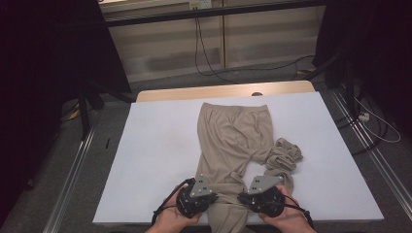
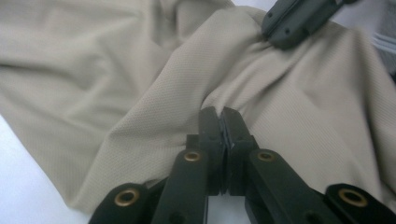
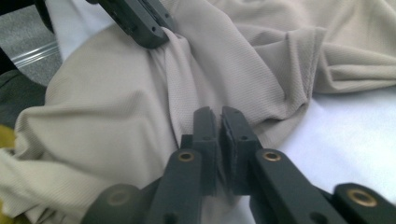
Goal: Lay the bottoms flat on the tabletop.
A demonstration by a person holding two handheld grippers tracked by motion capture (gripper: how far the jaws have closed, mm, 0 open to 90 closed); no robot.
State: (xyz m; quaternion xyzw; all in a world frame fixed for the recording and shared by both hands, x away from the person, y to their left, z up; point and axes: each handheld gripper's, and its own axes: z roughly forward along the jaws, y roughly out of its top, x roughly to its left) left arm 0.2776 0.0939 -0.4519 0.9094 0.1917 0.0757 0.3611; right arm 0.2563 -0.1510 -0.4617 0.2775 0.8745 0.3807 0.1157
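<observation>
both grippers' fingers (image 2: 211, 122) pinched together on the beige trousers (image 1: 232, 141), left gripper (image 2: 219, 114) and right gripper (image 3: 219, 114).

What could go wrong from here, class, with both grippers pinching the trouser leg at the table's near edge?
1. The left gripper and right gripper each pinch only a small fold of the trousers, so the cloth may slip out.
2. The other leg lies bunched and could drag or tangle.

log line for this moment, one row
left tongs: shut on trousers leg | right tongs: shut on same leg | trousers: flat on table, other leg bunched
</observation>
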